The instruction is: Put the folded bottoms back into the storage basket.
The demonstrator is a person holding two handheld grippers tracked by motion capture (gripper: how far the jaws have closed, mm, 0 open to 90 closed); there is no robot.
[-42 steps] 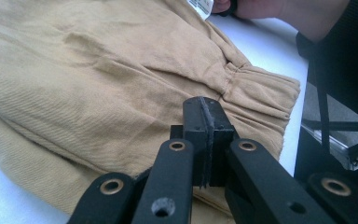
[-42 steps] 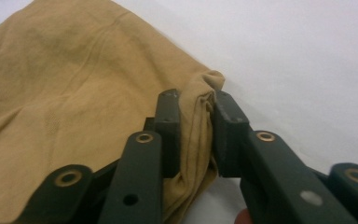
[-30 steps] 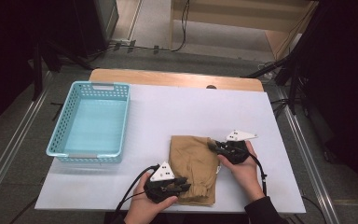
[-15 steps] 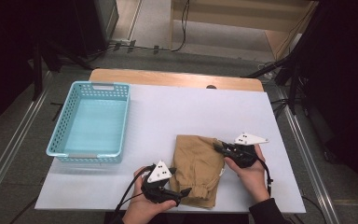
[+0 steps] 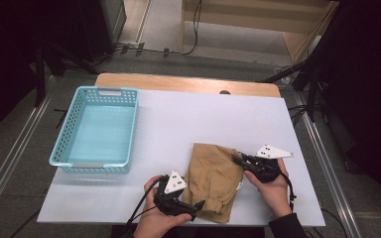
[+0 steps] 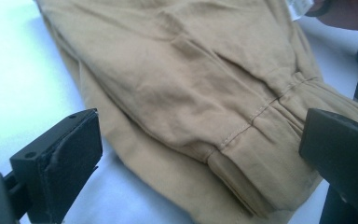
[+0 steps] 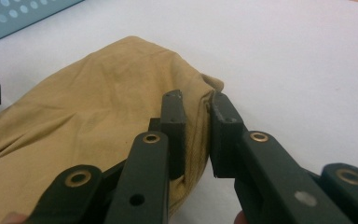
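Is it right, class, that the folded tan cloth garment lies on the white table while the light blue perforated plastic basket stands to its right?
Not quite. The high view shows the light blue perforated plastic basket standing to the left of the folded tan cloth garment, not its right. The garment does lie on the white table.

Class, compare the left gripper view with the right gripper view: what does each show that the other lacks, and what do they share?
Left gripper view: the left tongs stand wide open, having just opened, with the garment's gathered cuff lying between the jaws, unpressed; a white label shows at the top edge.
Right gripper view: the right tongs are shut on a fold at the garment's edge; a corner of the blue basket shows behind.
Both: the tan garment lying on the white table.
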